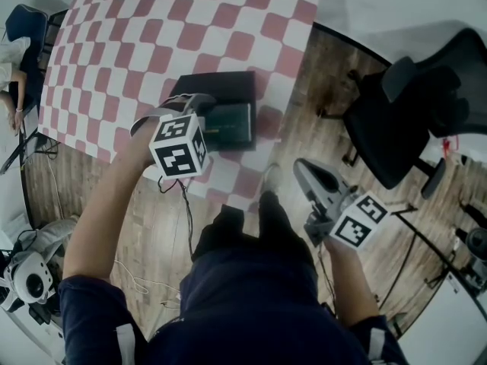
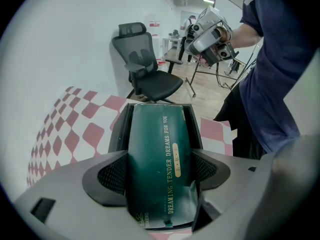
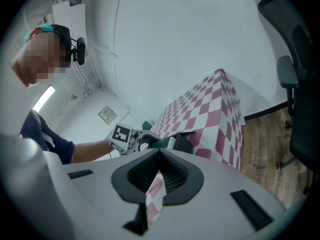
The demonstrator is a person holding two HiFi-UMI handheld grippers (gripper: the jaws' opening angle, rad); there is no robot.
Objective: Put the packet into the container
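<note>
Left gripper (image 2: 162, 170) is pinching the green packet (image 2: 155, 129) by its near end, jaws clamping both sides. The packet's far end is reaching toward twelve o'clock over the open black container (image 2: 118, 129) on the checked tablecloth (image 2: 75, 129). Right gripper (image 3: 159, 170), at four o'clock from the left one, is hanging over the wooden floor (image 1: 152, 226), jaws pressed together.

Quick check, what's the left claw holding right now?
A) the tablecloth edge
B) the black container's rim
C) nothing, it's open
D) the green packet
D: in the left gripper view the packet sits pinched between the two pads of the left claw, its far end reaching toward the container.
</note>
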